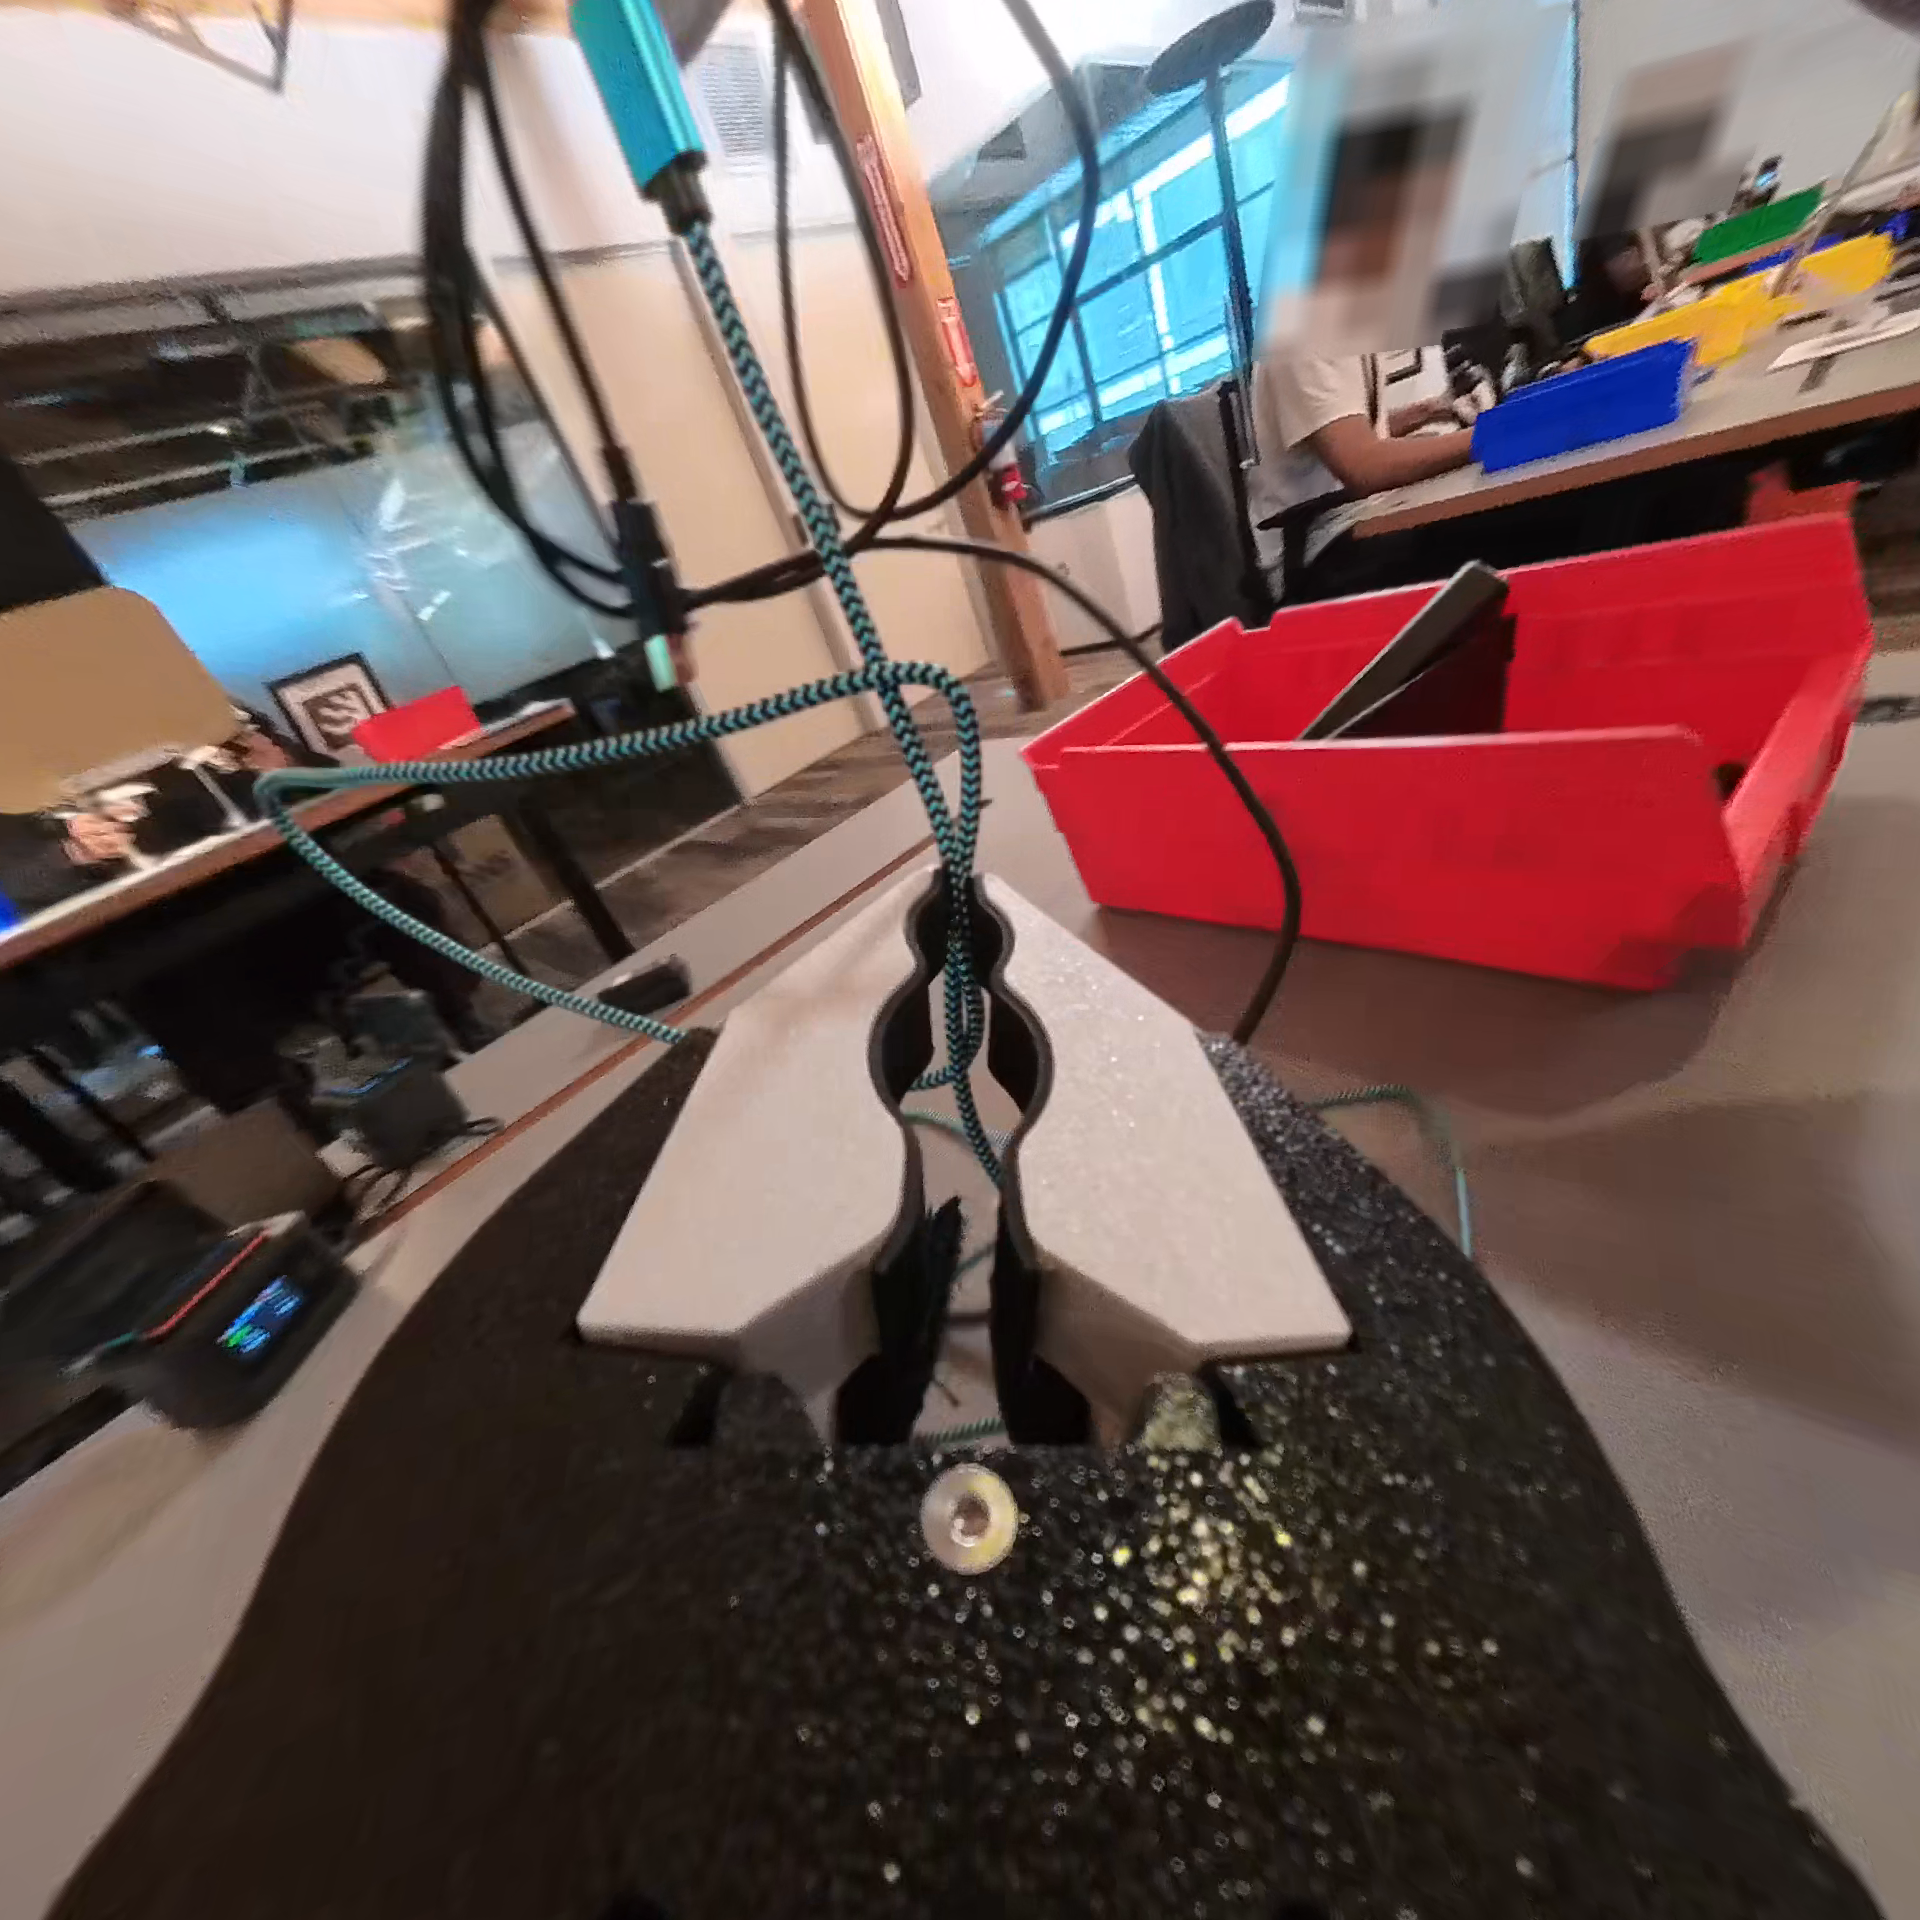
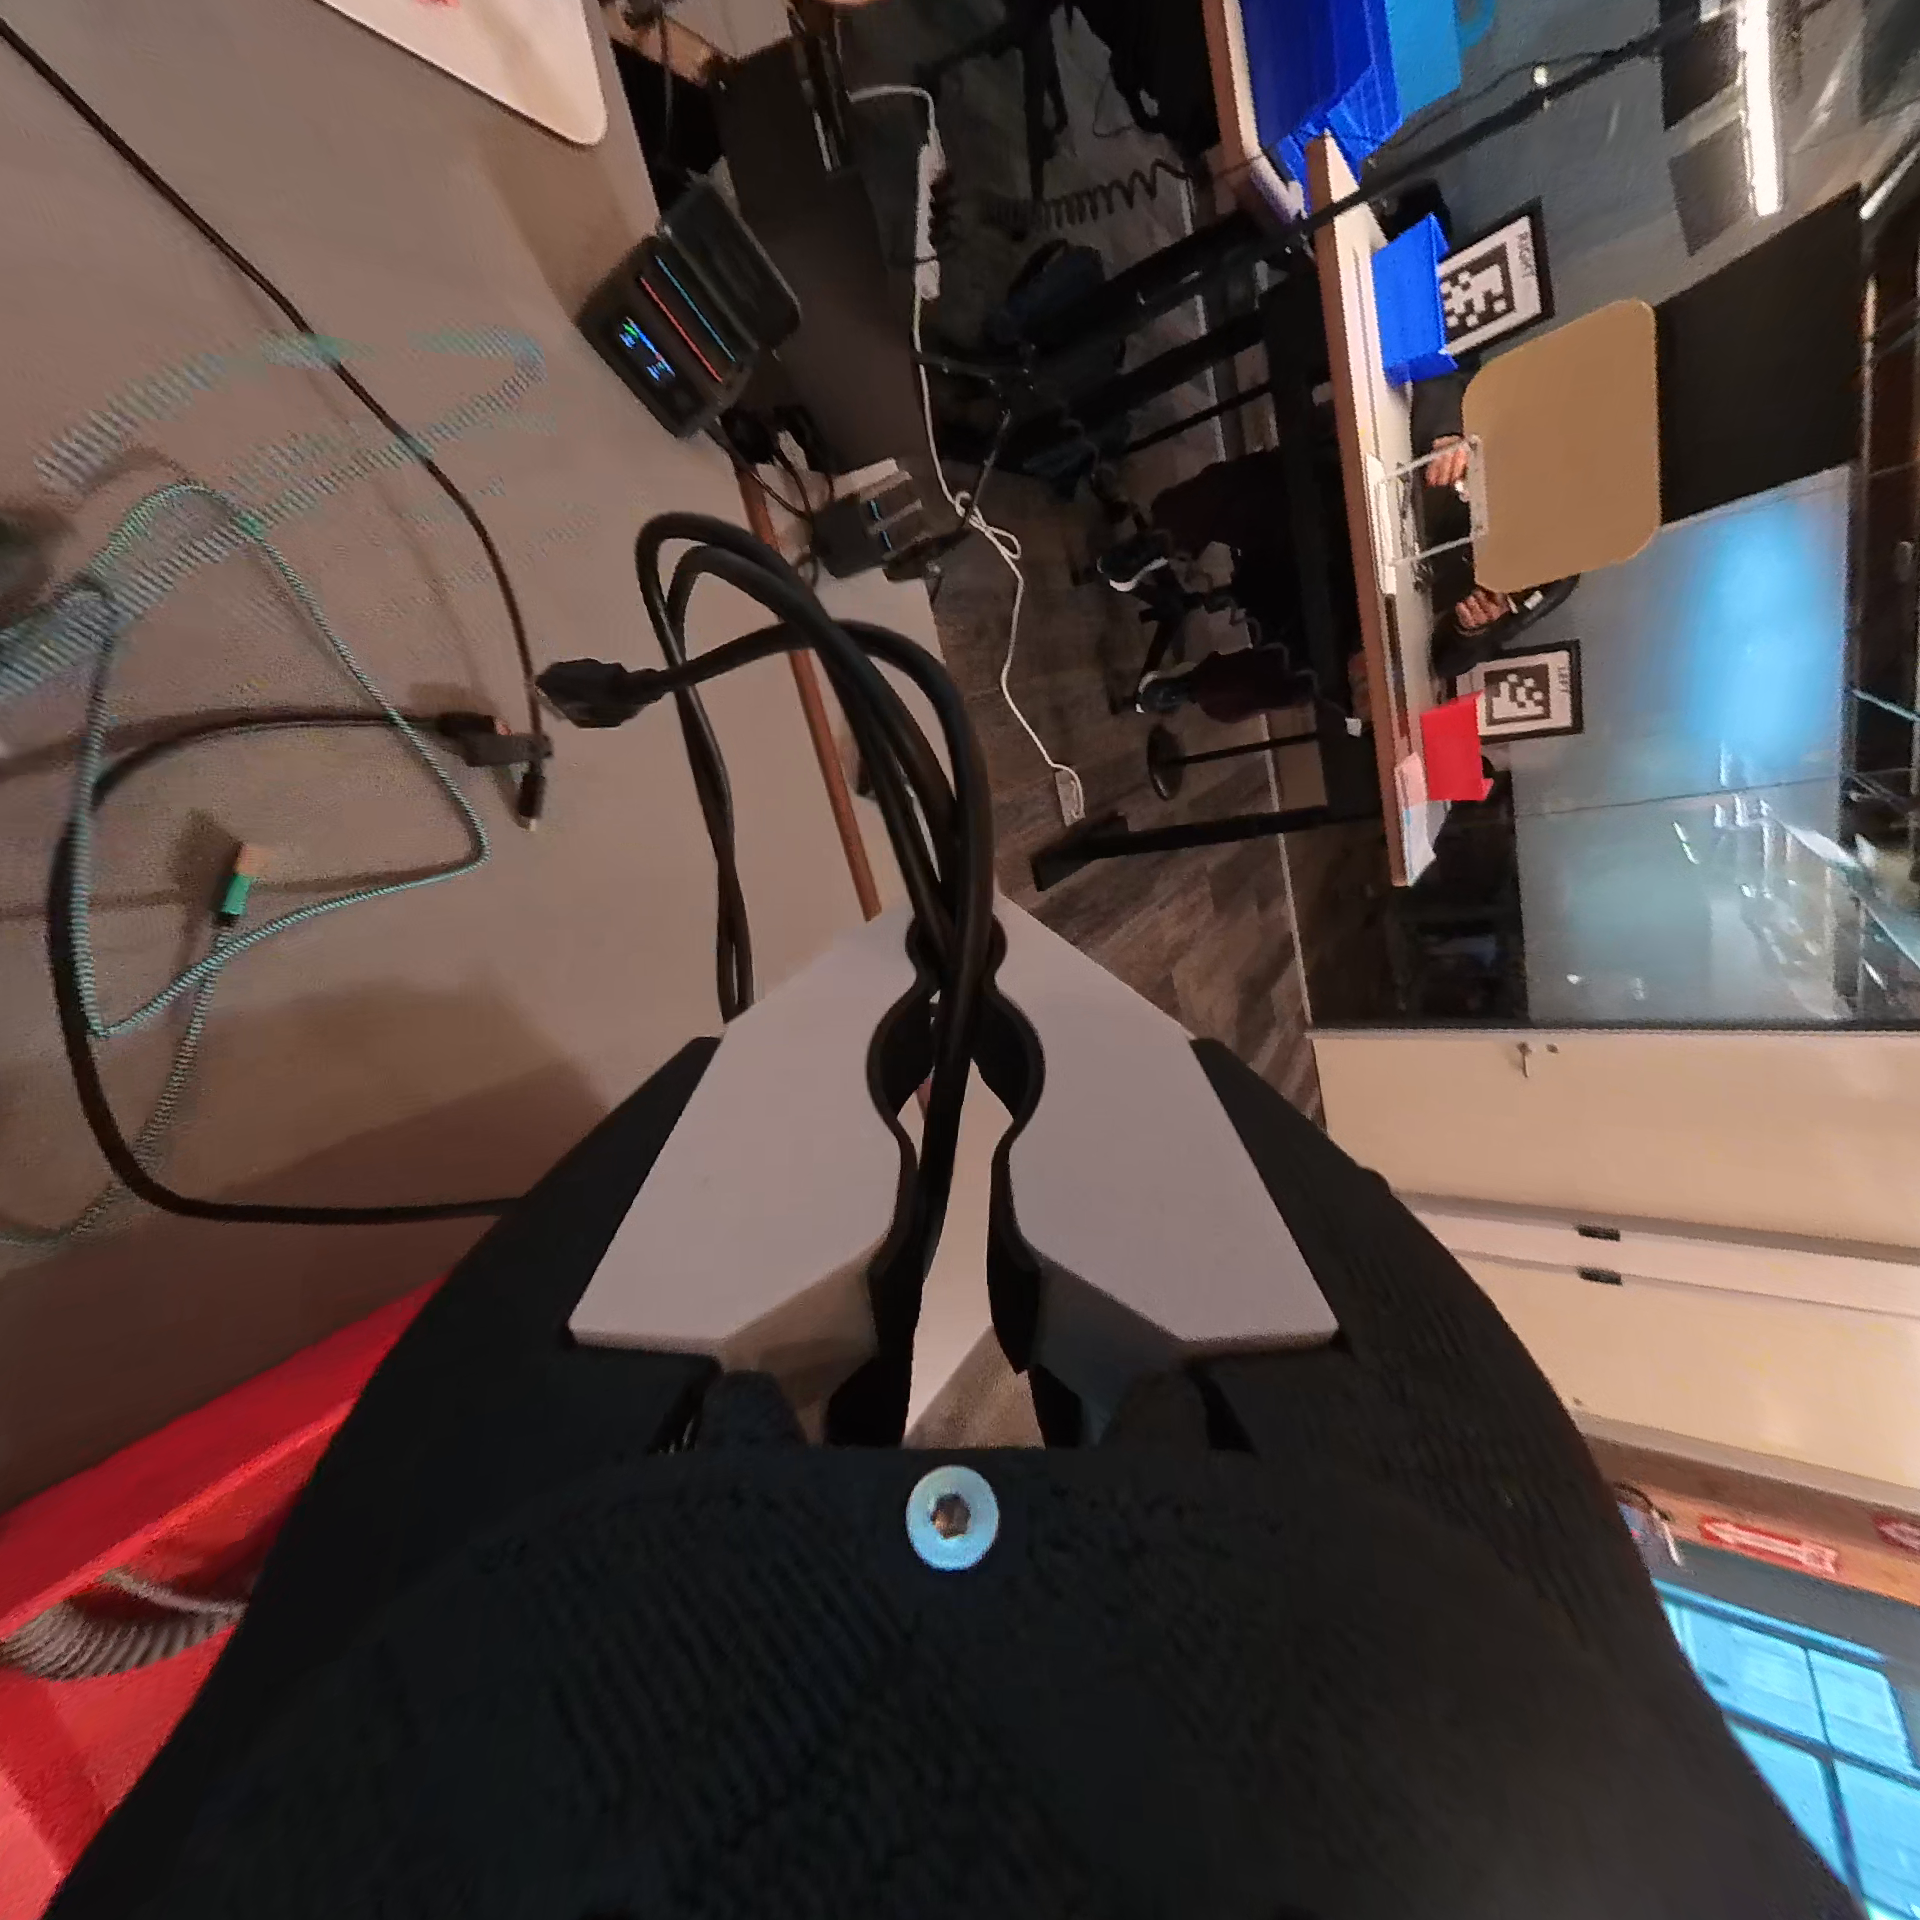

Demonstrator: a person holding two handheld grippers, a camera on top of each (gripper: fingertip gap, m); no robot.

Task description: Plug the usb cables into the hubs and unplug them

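My left tongs [image 1: 961, 904] are pinched narrow on a doubled strand of the teal braided cable [image 1: 774, 426], which runs up from the tips to a teal metal hub [image 1: 636, 88] hanging at the top edge; the hub's upper end is cut off by the frame. Black cables [image 1: 457, 312] dangle beside it, and I cannot trace where they plug in.

To the right on the counter [image 1: 1558, 1195] sits a red bin [image 1: 1403, 831] with a divider wall. A dark flat bar [image 1: 1403, 665] leans in its rear compartment; its lower end is hidden, so I cannot say what it is. One thin black lead [image 1: 1247, 790] crosses in front of the bin wall and drops to the counter.

My right tongs [image 2: 956, 935] are closed on a bundle of black cable loops [image 2: 831, 665], lifted off the counter, with a black plug [image 2: 587, 691] sticking out to the left. Below lie more teal braid, partly smeared by blur, a green-tipped connector [image 2: 237, 896] and a small black plug [image 2: 488, 740]. A corner of the red bin shows at lower left, its contents mostly out of frame. A small device with a lit screen [image 2: 686, 322] sits near the counter edge.
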